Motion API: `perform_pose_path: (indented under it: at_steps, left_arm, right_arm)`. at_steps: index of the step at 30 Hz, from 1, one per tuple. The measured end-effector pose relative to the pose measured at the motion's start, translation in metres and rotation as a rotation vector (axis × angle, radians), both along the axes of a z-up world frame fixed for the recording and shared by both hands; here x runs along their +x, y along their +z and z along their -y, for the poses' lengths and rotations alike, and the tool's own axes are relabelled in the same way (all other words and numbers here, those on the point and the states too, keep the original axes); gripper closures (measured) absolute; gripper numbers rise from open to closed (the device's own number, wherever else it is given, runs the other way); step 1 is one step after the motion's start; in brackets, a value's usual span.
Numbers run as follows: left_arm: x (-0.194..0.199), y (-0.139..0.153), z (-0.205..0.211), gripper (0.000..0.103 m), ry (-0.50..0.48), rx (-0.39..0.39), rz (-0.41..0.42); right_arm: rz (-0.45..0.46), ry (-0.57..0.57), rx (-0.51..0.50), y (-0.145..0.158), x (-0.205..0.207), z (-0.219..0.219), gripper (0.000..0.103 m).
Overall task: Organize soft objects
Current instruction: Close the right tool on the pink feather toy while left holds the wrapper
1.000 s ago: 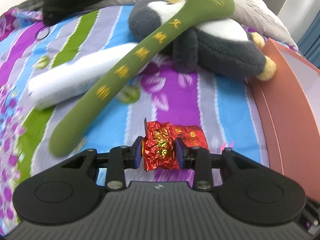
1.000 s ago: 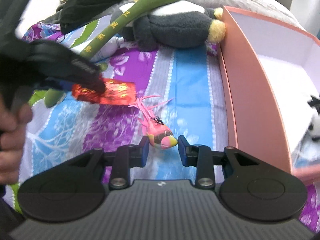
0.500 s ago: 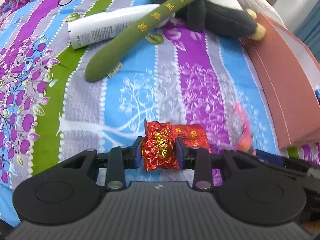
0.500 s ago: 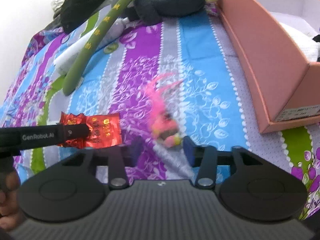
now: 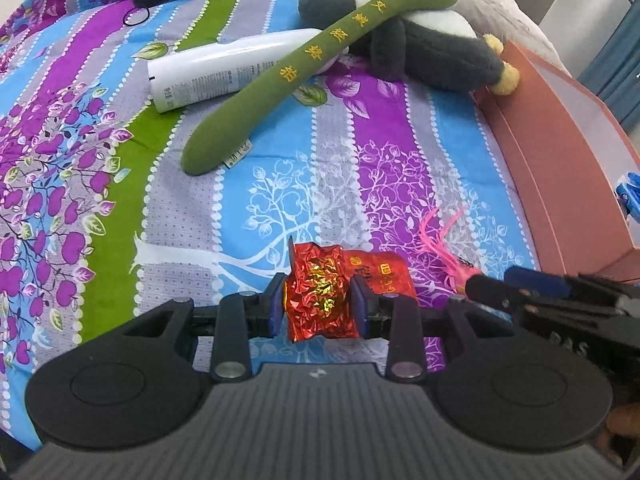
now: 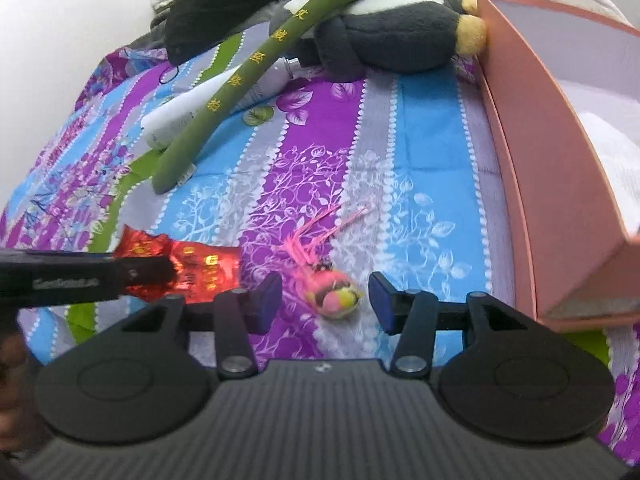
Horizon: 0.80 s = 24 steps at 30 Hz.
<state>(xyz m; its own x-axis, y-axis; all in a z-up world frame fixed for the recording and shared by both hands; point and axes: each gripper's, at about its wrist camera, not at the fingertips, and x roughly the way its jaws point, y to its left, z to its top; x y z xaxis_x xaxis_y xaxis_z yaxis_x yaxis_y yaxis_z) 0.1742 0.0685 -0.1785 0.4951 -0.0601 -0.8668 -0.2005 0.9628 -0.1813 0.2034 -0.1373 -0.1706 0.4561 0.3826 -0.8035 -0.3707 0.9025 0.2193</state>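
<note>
Left gripper [image 5: 318, 306] is clamped on the red foil packet [image 5: 320, 294]; right gripper [image 6: 325, 300] sits wide apart around the pink bird toy [image 6: 330, 290], not touching.

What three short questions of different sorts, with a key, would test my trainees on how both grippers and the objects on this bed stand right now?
1. True or false: the left gripper is shut on the red foil packet.
2. Multiple choice: what lies between the open fingers of the right gripper? A. white bottle B. pink feathered toy C. green plush stick
3. Fill in: the green plush stick leans across the grey ____.

Key: 1 true. 2 B. 3 plush penguin, lying beside the pink box.
</note>
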Motion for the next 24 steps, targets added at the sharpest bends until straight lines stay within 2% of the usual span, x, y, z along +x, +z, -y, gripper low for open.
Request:
perform_pose_path:
  at_steps: [6,10,13,19,24]
  left_arm:
    - [-0.003,0.004,-0.002,0.064,-0.002,0.003,0.009]
    - [-0.002,0.006,-0.001,0.064,-0.009,0.014,0.007]
    - [-0.001,0.007,0.001,0.064,-0.021,0.028,0.002]
    - [0.003,0.006,0.002,0.064,-0.032,0.029,-0.009]
    - [0.007,0.017,0.004,0.064,-0.044,0.022,0.01]
  right_arm:
    - [-0.016,0.033,-0.047,-0.012,0.013,-0.012,0.053]
    - [-0.046,0.02,-0.066,-0.023,0.015,-0.014,0.059]
    - [-0.038,0.022,-0.074,-0.024,0.012,-0.016,0.067]
    - [-0.01,0.02,-0.073,-0.013,0.004,-0.016,0.068]
    - [0.03,-0.014,-0.051,0.011,-0.001,-0.007,0.068]
